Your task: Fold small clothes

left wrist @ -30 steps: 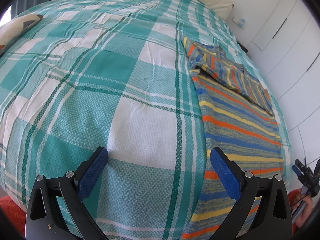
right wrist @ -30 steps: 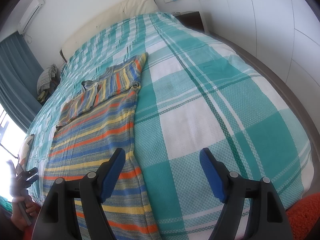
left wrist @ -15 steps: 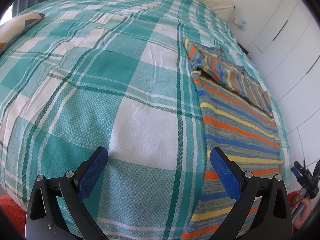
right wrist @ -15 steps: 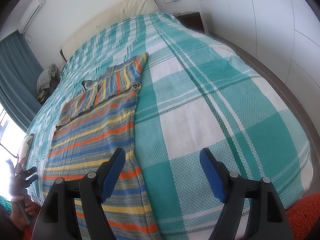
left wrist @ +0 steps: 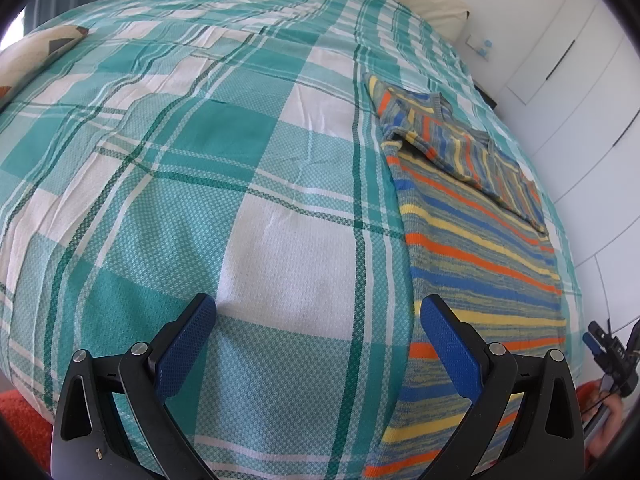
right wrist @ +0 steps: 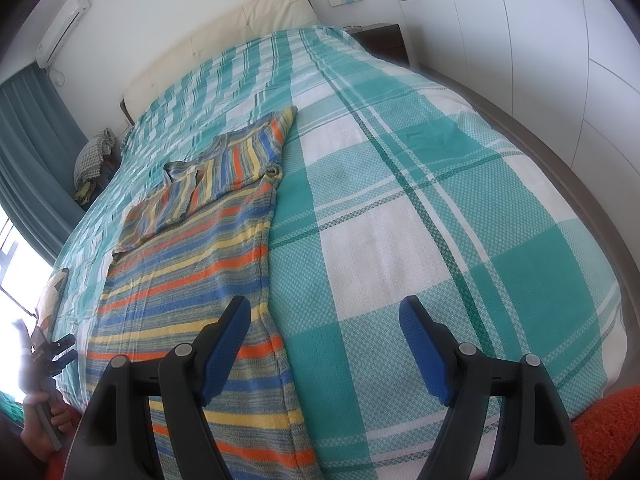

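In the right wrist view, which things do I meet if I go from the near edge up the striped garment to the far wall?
Open right gripper → long striped knit garment's flat body → its folded-over sleeves → teal and white checked bedspread → cream padded headboard.

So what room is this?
Most likely a bedroom: a big bed with a checked cover, a padded headboard against the wall, and a bedside table next to it.
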The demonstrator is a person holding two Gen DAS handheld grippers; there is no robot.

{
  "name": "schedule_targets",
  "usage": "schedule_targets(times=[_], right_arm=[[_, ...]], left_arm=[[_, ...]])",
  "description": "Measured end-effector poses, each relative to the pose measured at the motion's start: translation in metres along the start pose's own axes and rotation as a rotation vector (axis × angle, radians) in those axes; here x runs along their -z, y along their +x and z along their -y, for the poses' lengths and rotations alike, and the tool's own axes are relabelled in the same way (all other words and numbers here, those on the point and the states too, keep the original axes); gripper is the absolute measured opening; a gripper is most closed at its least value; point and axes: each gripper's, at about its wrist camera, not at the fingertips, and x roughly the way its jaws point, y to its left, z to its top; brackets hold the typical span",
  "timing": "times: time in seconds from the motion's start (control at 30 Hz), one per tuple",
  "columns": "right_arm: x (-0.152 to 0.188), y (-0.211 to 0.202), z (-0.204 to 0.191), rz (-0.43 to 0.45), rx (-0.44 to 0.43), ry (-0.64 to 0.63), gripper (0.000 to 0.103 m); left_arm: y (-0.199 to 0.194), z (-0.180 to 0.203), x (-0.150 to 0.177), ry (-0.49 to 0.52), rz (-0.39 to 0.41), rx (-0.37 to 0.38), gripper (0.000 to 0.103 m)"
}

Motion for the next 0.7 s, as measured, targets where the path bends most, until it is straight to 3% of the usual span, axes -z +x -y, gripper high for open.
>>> schedule_targets(times=[0.7], right_arm=[[-0.0007,-0.0010,0.0001,0.002,-0.001,0.002,0.076]], left_arm=[[-0.0009,0.0014,0.0010,-0.002,0.003,0.002,0.102]])
